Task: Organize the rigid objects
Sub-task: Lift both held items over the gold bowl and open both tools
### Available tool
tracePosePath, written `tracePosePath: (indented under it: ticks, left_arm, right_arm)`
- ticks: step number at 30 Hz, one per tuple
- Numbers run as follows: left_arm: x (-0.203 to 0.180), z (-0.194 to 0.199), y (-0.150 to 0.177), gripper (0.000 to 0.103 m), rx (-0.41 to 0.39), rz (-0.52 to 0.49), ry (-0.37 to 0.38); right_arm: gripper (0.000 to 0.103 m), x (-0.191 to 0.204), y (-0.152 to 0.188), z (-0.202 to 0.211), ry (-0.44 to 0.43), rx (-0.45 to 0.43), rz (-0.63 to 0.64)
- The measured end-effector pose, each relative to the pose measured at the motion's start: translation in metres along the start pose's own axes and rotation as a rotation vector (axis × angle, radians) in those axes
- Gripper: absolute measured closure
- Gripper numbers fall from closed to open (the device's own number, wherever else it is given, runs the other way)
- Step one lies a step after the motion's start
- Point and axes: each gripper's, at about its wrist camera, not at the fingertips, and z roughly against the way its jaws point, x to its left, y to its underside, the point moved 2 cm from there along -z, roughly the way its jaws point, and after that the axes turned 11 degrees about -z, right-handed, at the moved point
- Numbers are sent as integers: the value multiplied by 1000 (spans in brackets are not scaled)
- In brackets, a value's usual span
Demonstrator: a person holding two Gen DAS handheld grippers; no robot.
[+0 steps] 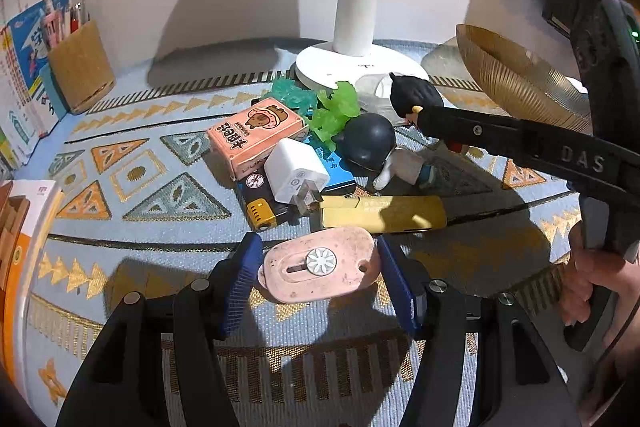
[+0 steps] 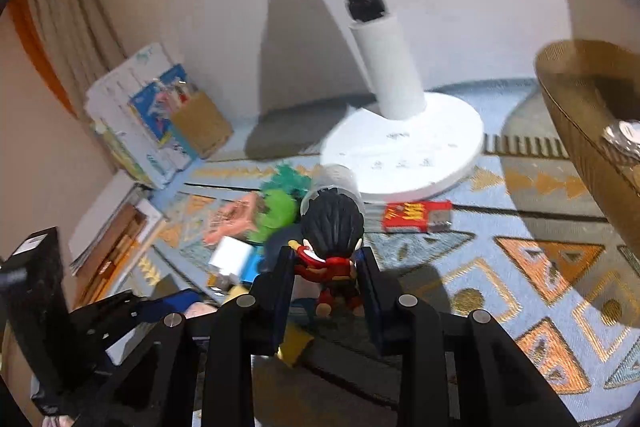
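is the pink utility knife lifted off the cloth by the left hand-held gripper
No, the pink utility knife lies flat on the patterned cloth between the open blue fingers of the left hand-held gripper.

A home desk: patterned cloth (image 1: 132,187), books (image 1: 24,75), pen holder (image 1: 82,67), lamp base (image 1: 360,65).

Black tongs (image 1: 320,279) with blue ribbed pads (image 1: 240,283), silver screws, pale "DAS" lettering on one finger.
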Motion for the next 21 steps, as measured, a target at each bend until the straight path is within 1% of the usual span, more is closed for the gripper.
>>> tracePosePath:
  ticks: [2,4,10,13,14,17,18,21]
  left_arm:
    - [0,1,0,46,-6,1,-3]
    - [1,5,0,46,-21,6,-9]
    - [3,22,2,46,-106,21,-34]
    - [4,34,3,46,-167,27,-36]
    - [5,40,4,46,-199,30,-34]
    - [5,53,7,46,-271,31,-33]
    - [4,59,8,46,-300,28,-42]
    - [1,66,8,46,-340,12,-69]
  right_arm:
    - [72,7,2,4,-19,-12,33]
    - [72,16,5,11,-39,-42,81]
    - [72,30,11,29,-110,-121,149]
    - [72,30,12,38,-147,-156,152]
    - [72,29,12,41,-159,-170,147]
    - [72,22,10,49,-183,-204,116]
    - [72,19,9,52,-193,-214,102]
    - [72,10,5,58,-223,-246,58]
